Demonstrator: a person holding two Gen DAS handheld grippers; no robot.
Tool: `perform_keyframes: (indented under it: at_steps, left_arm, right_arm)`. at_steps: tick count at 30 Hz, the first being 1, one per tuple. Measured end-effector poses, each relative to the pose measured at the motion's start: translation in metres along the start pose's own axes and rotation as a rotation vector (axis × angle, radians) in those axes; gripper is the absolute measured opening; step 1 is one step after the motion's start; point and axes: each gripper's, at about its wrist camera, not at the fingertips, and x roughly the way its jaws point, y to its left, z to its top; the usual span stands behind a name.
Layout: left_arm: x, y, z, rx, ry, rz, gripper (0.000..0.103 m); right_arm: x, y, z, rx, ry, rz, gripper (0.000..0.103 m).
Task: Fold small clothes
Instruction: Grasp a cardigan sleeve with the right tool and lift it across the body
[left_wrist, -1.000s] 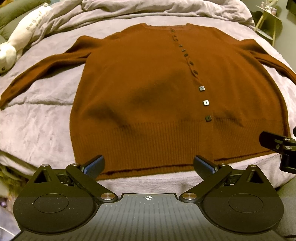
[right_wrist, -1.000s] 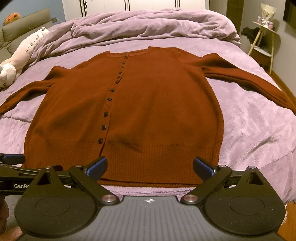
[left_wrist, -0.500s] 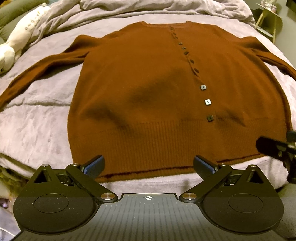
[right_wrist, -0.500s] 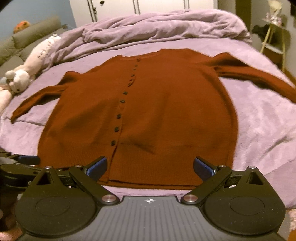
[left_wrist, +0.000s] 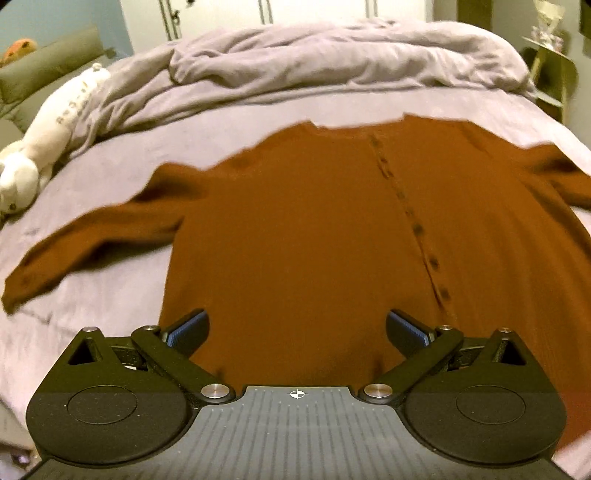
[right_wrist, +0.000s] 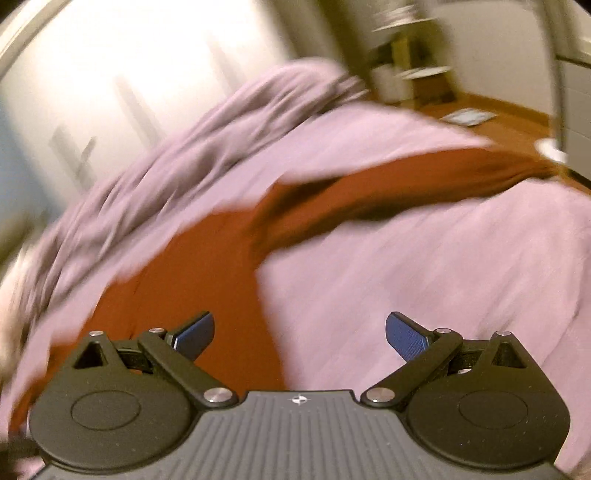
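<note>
The rust-brown cardigan (left_wrist: 295, 236) lay spread flat, front up, on the bed's lilac cover (left_wrist: 92, 295), button placket (left_wrist: 417, 229) running from neckline down toward the hem. Its hem edge was hidden behind the left gripper (left_wrist: 297, 328), which hung low over the lower body panel w/ its blue-padded fingers (left_wrist: 186, 330) spread wide, nothing between them. The cardigan's near side edge ran just beside the gripper's left-hand finger; beyond it, bare cover out to the bed's edge. One sleeve (left_wrist: 92, 240) stretched out flat on that side, cuff near the bed edge, w/ clear cover in front of it and behind it. Bunched duvet (left_wrist: 314, 62) piled up past the neckline, a strip of flat cover between the two. A white plush toy (left_wrist: 40, 144) lay at the far side edge, apart from the sleeve.

Right wrist view was badly motion-blurred and tilted. The right gripper (right_wrist: 299, 332) was also spread wide, empty, sitting over the cardigan's other side edge (right_wrist: 266, 302): knit under one finger, bare cover under the other. The other sleeve (right_wrist: 406, 184) reached out across the bed toward its edge, wood floor (right_wrist: 498, 125) beyond. Plenty of open cover between that sleeve and the gripper. Whether either gripper touched the fabric, couldn't tell.
</note>
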Motion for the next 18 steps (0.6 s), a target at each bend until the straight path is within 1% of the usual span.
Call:
perform_keyframes:
  at_steps: [2, 3, 4, 5, 7, 8, 9, 10, 12, 13, 15, 16, 17, 18]
  left_arm:
    - [0.017, 0.0, 0.014, -0.028, 0.006, 0.014, 0.103]
    - [0.025, 0.0, 0.02, -0.044, 0.012, 0.021, 0.103]
    - [0.033, 0.001, 0.024, -0.055, 0.018, 0.022, 0.103]
    - [0.04, 0.002, 0.028, -0.063, 0.023, 0.024, 0.103]
    - [0.055, 0.004, 0.031, -0.065, 0.038, 0.023, 0.103]
    - [0.062, 0.005, 0.031, -0.059, 0.051, 0.023, 0.103]
    - [0.07, 0.005, 0.03, -0.056, 0.066, 0.025, 0.103]
    - [0.075, 0.007, 0.029, -0.058, 0.081, 0.025, 0.103]
    - [0.084, 0.013, 0.027, -0.084, 0.1, 0.008, 0.103]
    - [0.085, 0.017, 0.025, -0.105, 0.101, -0.004, 0.103]
    - [0.087, 0.023, 0.02, -0.152, 0.096, -0.025, 0.103]
    - [0.086, 0.024, 0.018, -0.159, 0.091, -0.033, 0.103]
    - [0.086, 0.025, 0.016, -0.155, 0.084, -0.038, 0.103]
    - [0.085, 0.025, 0.016, -0.143, 0.075, -0.044, 0.103]
  right_arm:
    - [0.013, -0.029, 0.024, 0.08, -0.044, -0.065, 0.098]
    - [0.021, -0.045, 0.036, 0.143, -0.054, -0.091, 0.094]
    - [0.026, -0.062, 0.045, 0.215, -0.068, -0.096, 0.087]
    - [0.03, -0.076, 0.05, 0.274, -0.077, -0.094, 0.084]
    - [0.041, -0.104, 0.059, 0.397, -0.1, -0.108, 0.066]
    - [0.047, -0.115, 0.06, 0.441, -0.103, -0.125, 0.062]
    - [0.054, -0.126, 0.061, 0.485, -0.108, -0.141, 0.054]
    - [0.058, -0.132, 0.058, 0.511, -0.113, -0.146, 0.047]
    - [0.067, -0.144, 0.057, 0.566, -0.127, -0.147, 0.042]
    - [0.07, -0.148, 0.059, 0.578, -0.137, -0.143, 0.041]
    - [0.077, -0.149, 0.066, 0.561, -0.153, -0.161, 0.04]
    - [0.08, -0.149, 0.068, 0.546, -0.16, -0.171, 0.038]
    - [0.084, -0.148, 0.07, 0.529, -0.162, -0.193, 0.034]
    - [0.087, -0.148, 0.074, 0.518, -0.161, -0.206, 0.026]
